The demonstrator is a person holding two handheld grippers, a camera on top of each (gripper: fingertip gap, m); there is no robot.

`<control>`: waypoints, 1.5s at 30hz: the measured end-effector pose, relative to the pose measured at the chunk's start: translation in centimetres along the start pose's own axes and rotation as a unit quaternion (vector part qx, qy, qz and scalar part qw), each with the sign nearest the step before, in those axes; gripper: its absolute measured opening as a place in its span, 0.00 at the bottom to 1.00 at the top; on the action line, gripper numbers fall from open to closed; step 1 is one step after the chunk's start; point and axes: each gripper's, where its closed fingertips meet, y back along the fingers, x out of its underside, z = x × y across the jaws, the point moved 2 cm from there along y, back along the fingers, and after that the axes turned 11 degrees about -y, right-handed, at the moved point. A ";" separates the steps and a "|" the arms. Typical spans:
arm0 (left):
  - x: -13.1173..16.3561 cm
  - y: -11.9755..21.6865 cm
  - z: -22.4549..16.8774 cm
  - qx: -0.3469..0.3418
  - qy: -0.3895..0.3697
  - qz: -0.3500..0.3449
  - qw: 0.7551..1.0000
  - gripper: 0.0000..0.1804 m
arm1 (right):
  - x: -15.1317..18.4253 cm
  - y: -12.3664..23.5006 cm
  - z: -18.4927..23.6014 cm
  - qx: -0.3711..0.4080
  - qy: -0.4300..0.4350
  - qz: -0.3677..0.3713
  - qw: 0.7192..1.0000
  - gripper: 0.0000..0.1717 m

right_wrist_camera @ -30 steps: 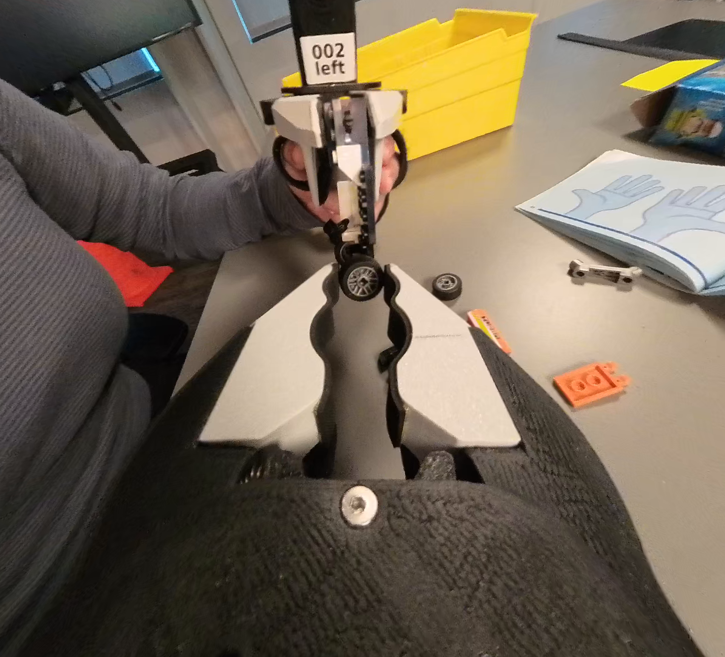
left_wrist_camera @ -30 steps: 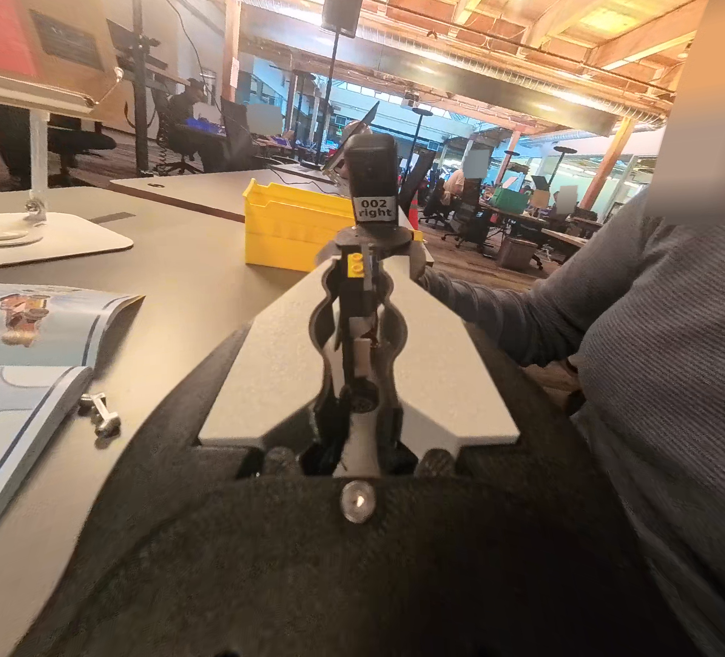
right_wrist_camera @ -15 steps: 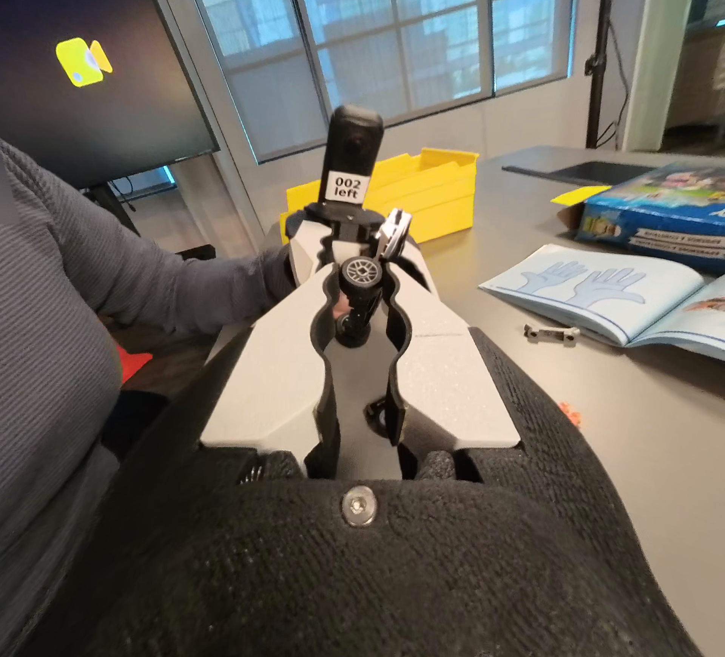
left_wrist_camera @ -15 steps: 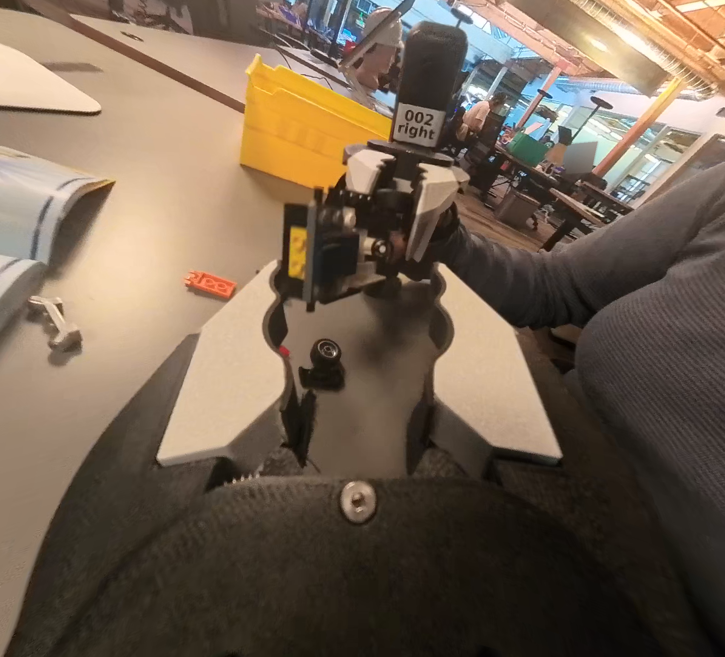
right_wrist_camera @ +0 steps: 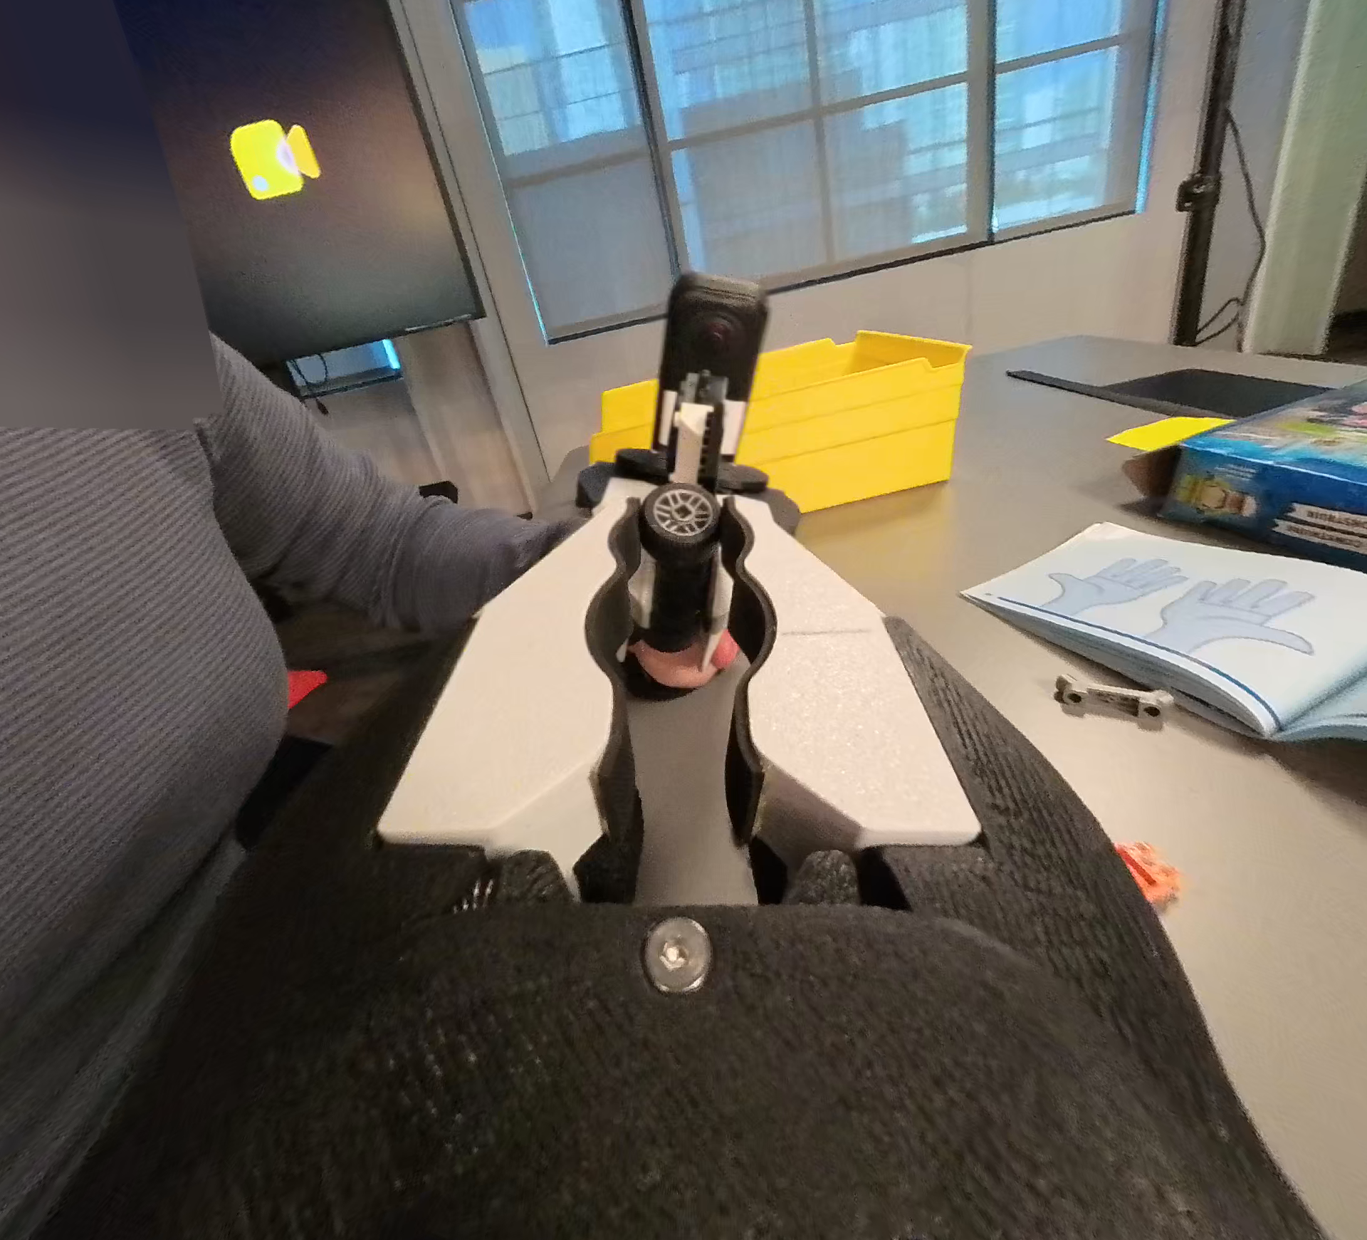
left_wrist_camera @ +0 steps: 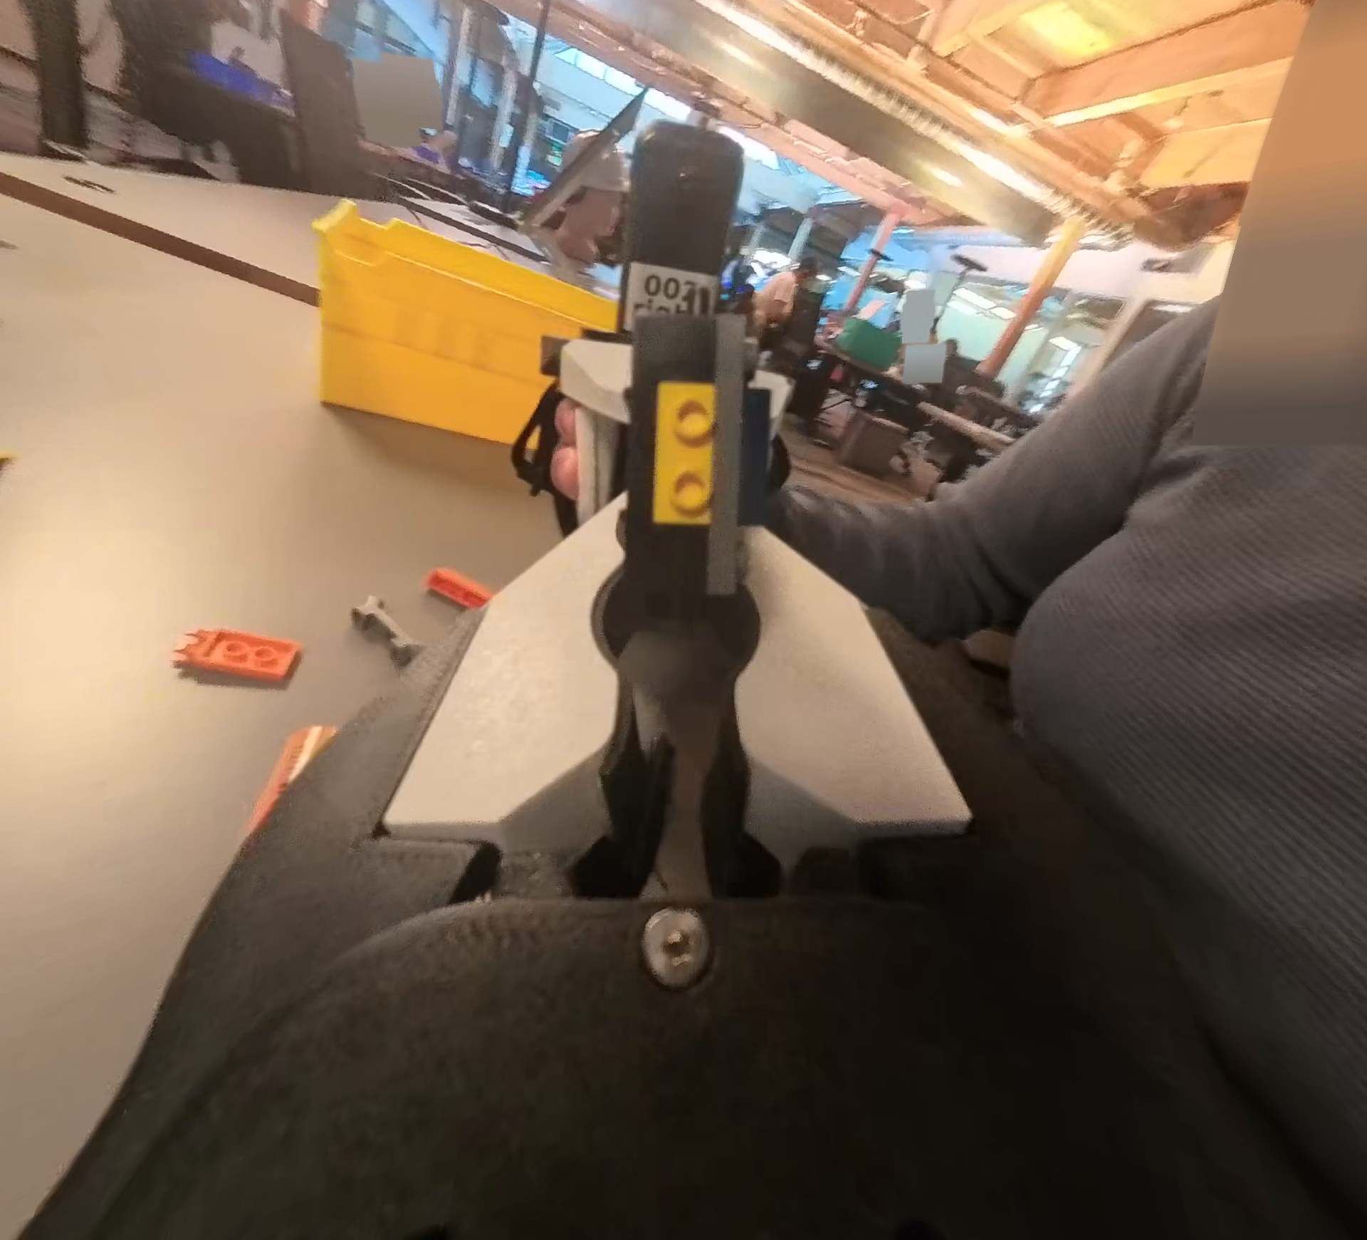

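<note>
- Left gripper (left_wrist_camera: 684, 524): grey fingers clenched on a small brick-built toy assembly (left_wrist_camera: 684, 457) – black and grey plates w/ a yellow two-stud plate on the near face and a blue piece at its right edge. It stands upright, sticking up past the fingertips.
- Right gripper (right_wrist_camera: 679, 516): fingers closed on a small black toy wheel w/ grey spoked hub (right_wrist_camera: 679, 510), pinched at the tips, hub facing the cam. Dark part runs back from the wheel between the fingers; can't tell what it is.
- The two grippers face each other, tips close together, above the near edge of the grey table (left_wrist_camera: 185, 427). In the right wrist view a white and black part stands just behind the wheel, in front of the other gripper's cam.
- Person's grey sleeve (left_wrist_camera: 1035, 524) reaches in behind each gripper.
- On the table, left wrist view: flat orange plate w/ studs (left_wrist_camera: 238, 651), small grey link piece (left_wrist_camera: 385, 627), another orange bit (left_wrist_camera: 455, 586), yellow plastic bin (left_wrist_camera: 444, 346) farther back.
- Right wrist view: open light-blue booklet w/ hand drawings (right_wrist_camera: 1183, 620), grey link lying just beside it, blue cardboard box (right_wrist_camera: 1280, 472) behind, yellow bin beyond the tips.
</note>
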 end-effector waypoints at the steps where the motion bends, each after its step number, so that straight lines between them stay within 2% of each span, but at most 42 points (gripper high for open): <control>1: 0.1 0.0 0.3 -0.017 -0.014 0.007 1.000 0.06 | 0.0 0.0 -0.3 0.015 0.006 -0.004 1.000 0.12; 6: -0.3 0.1 1.1 -0.046 -0.022 0.007 0.999 0.07 | -0.6 -0.1 -0.8 0.055 -0.004 -0.042 0.998 0.11; 14: -1.1 0.3 0.9 -0.026 -0.028 0.010 0.999 0.07 | -1.1 -0.1 -0.6 0.041 -0.036 -0.081 0.995 0.11; 20: -1.3 0.4 0.8 -0.028 -0.032 0.015 0.999 0.07 | -1.3 -0.2 -0.5 0.072 -0.001 -0.081 0.994 0.11; 22: -1.3 0.5 1.4 -0.071 -0.072 0.029 0.994 0.06 | -1.5 0.0 -1.1 0.109 0.016 -0.076 0.991 0.11; 25: -1.6 0.5 2.1 -0.160 -0.184 0.072 0.967 0.07 | -1.8 0.1 -1.5 0.146 0.026 -0.085 0.985 0.11; 27: -1.8 0.6 2.1 -0.181 -0.207 0.077 0.958 0.06 | -1.9 0.0 -1.3 0.155 0.034 -0.083 0.984 0.11; 30: -2.3 0.5 1.5 -0.144 -0.158 0.047 0.976 0.07 | -2.3 -0.1 -0.5 0.127 0.022 -0.098 0.987 0.11; 32: -2.8 0.5 0.2 -0.054 -0.057 -0.002 0.997 0.06 | -2.3 -0.3 0.7 0.090 0.040 -0.098 0.990 0.11; 33: -2.9 0.6 -0.5 -0.004 -0.006 -0.025 1.000 0.06 | -2.2 -0.5 1.8 0.068 0.048 -0.095 0.992 0.11; 35: -3.3 0.9 -2.3 0.119 0.110 -0.068 0.984 0.07 | -2.1 -0.9 3.1 0.019 0.042 -0.096 0.994 0.11; 37: -3.1 0.9 -2.7 0.160 0.149 -0.079 0.973 0.07 | -1.9 -1.0 3.4 0.018 0.049 -0.086 0.995 0.11; 40: -3.4 0.7 -2.6 0.123 0.098 -0.069 0.985 0.06 | -2.2 -0.7 3.6 0.034 0.061 -0.089 0.994 0.11; 41: -3.4 0.6 -2.3 0.091 0.063 -0.060 0.992 0.07 | -2.3 -0.6 3.4 0.051 0.066 -0.084 0.993 0.11; 43: -3.6 0.5 -1.5 0.008 -0.032 -0.036 0.999 0.06 | -2.7 -0.4 2.9 0.079 0.066 -0.094 0.990 0.11; 45: -3.8 0.4 -0.8 -0.084 -0.146 -0.002 0.986 0.06 | -3.0 -0.2 2.5 0.112 0.071 -0.101 0.986 0.10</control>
